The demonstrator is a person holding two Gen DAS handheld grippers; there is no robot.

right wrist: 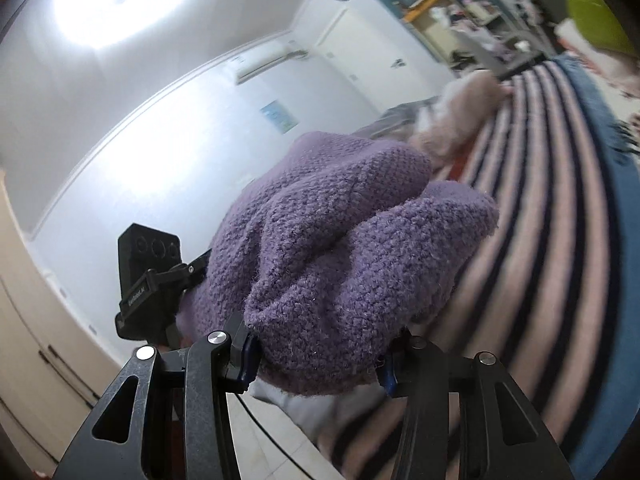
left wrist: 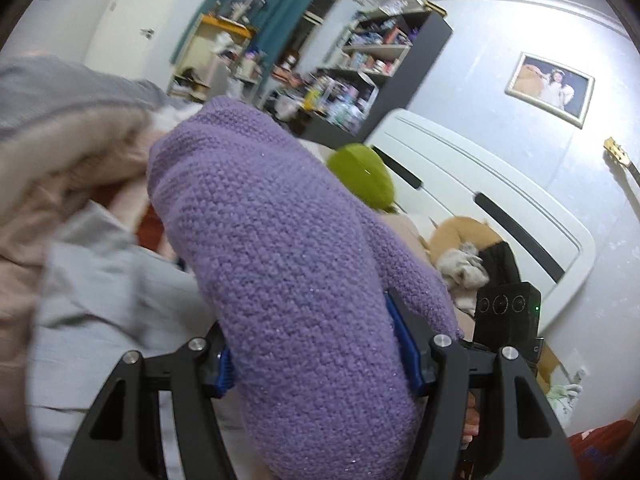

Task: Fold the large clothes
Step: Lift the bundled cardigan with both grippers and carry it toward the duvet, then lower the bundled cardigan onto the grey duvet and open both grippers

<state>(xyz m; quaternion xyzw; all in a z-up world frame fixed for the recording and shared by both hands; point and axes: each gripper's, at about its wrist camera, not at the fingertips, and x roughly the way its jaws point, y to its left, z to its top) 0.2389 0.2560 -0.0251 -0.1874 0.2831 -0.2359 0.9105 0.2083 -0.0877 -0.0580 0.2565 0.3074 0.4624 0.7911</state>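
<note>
Both my left gripper (left wrist: 320,360) and right gripper (right wrist: 316,364) pinch the purple knit sweater (left wrist: 288,248), bunched above the striped blanket (right wrist: 540,240). No fold is made yet.

Purple knit garment (left wrist: 288,264), left wrist view: lower end cut off by bottom edge; fingertips of left gripper (left wrist: 320,360) buried under it. Right wrist view: same knit (right wrist: 344,256) hiding tips of right gripper (right wrist: 316,364). Grey and beige fabrics (left wrist: 68,184), left side: motion-blurred, kind indeterminable. Shelf contents (left wrist: 360,64), upper centre: too small to identify. Striped cloth (right wrist: 552,240), right side: blurred, cut by frame edge.
</note>
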